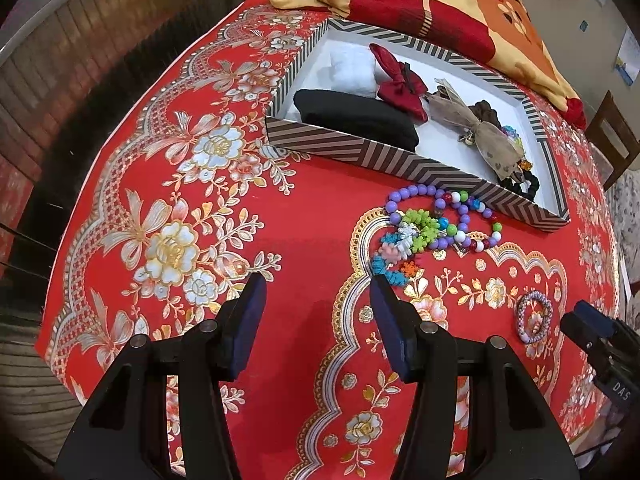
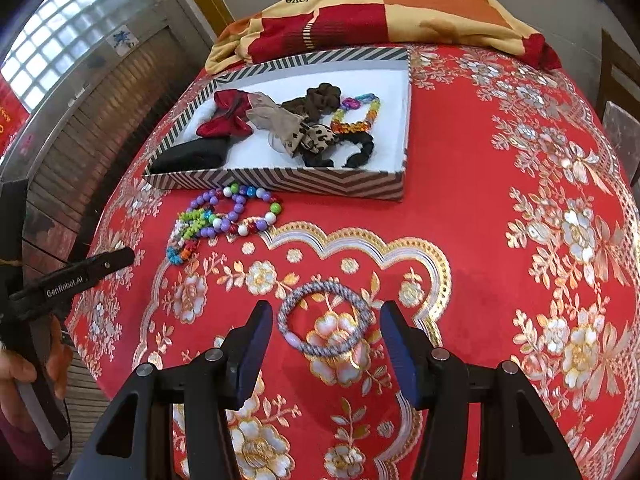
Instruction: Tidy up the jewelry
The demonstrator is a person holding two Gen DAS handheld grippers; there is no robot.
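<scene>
R gripper (image 2: 326, 332) fingers wide, straddling grey-lilac woven elastic ring bracelet (image 2: 326, 318); L gripper (image 1: 318, 312) wide, empty. Looks light, soft; pinch across band.

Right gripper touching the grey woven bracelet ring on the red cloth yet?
Apart. In the right wrist view the open right gripper straddles the grey woven bracelet ring, with red floral tablecloth visible between each blue finger pad and the ring.
</scene>
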